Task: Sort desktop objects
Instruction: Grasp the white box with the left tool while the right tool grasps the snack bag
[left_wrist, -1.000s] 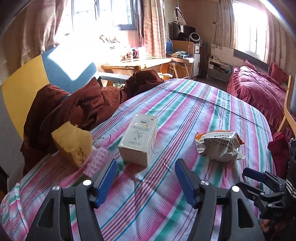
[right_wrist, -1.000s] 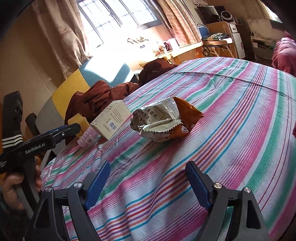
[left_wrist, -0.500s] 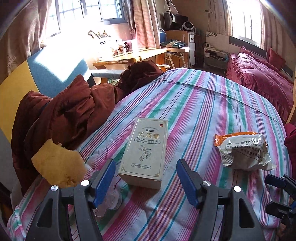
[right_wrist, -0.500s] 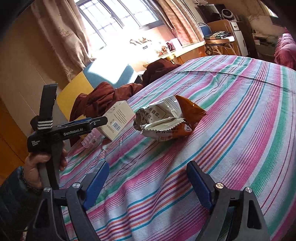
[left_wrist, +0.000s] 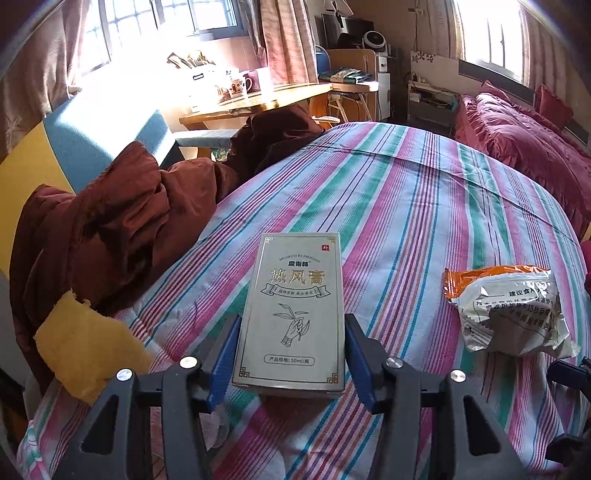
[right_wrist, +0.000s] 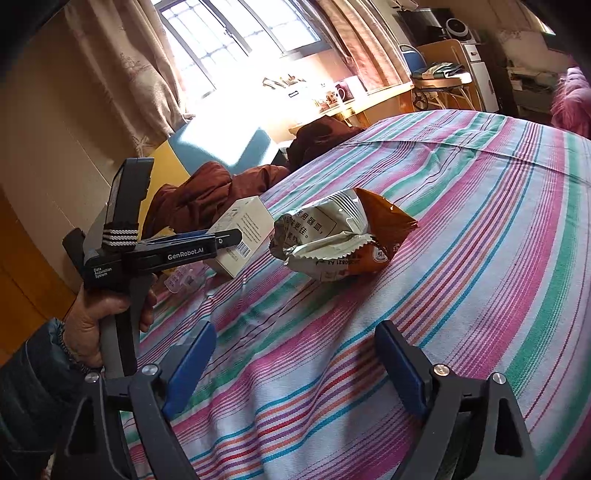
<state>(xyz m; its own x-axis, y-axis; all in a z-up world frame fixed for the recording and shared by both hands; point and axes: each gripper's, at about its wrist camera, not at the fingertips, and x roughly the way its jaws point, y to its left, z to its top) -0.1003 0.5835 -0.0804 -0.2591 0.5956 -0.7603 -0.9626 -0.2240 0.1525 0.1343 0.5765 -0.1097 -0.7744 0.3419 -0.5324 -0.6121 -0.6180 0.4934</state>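
The flat grey cardboard box (left_wrist: 295, 314) near the striped table's (left_wrist: 424, 206) left edge could slip if your left gripper (left_wrist: 290, 356), its blue pads touching both sides, squeezes too softly.

Your left gripper (left_wrist: 290, 360) is straddling the near end of the pale green carton (left_wrist: 295, 306), its blue pads (left_wrist: 222, 360) sitting flush against both long sides. The carton is lying flat on the striped cloth (left_wrist: 424, 206). A crumpled orange-and-silver snack packet (left_wrist: 506, 306) is resting well to its right, and a yellow sponge (left_wrist: 81, 350) is sitting at the left.
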